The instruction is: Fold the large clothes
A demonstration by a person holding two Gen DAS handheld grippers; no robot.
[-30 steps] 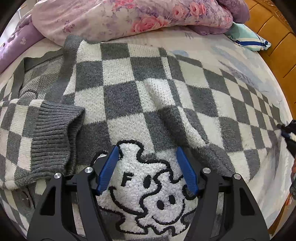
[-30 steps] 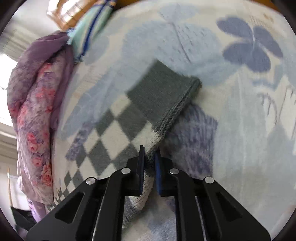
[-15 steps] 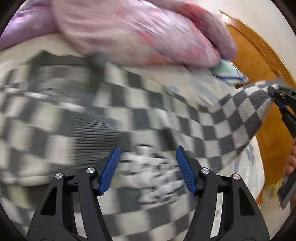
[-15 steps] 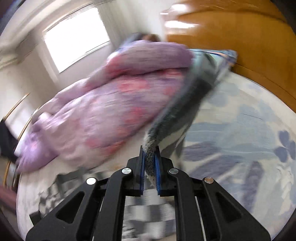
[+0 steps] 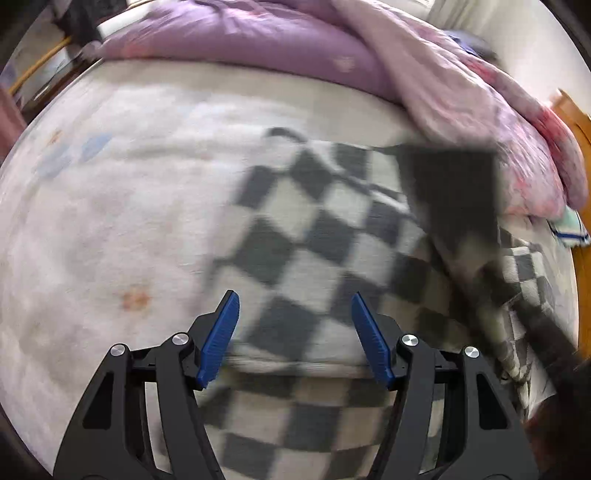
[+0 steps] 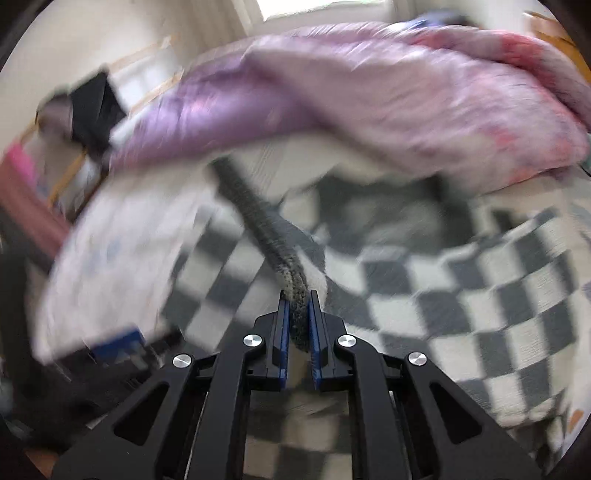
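Your right hand-held gripper point(image 6: 298, 314) is pinched nearly closed on the sweater point(image 6: 461, 280), with a thick, dark grey ribbed edge point(image 6: 266, 229) squeezed between its blue pads. That edge runs as a rope-like band up and to the left from the jaws. The rest of the knit spreads out to the right in grey and cream checks, soft and fuzzy, rumpled into low folds.

Your left hand-held gripper point(image 5: 295, 332) stands wide open and holds nothing; its blue fingers point(image 5: 219, 339) frame the checked knit point(image 5: 303, 251) below them. From this view the sweater covers the middle and right of the bed, and a plain dark grey panel point(image 5: 454, 199) of it hangs or lies folded over at the upper right. Motion blur smears the pattern, so you cannot tell whether the left fingertips touch the cloth.

The sweater lies on a bed with a pale sheet point(image 5: 110, 206), cream with faint blue and orange flower prints. A puffy quilt point(image 5: 258, 40), lilac on one side and pink floral on the other, is heaped along the far edge. A wooden headboard point(image 5: 572, 118) shows at the right, beside a striped pillow point(image 5: 569, 227). In the right wrist view a bright window point(image 6: 321, 5) sits at the top, above cream walls.
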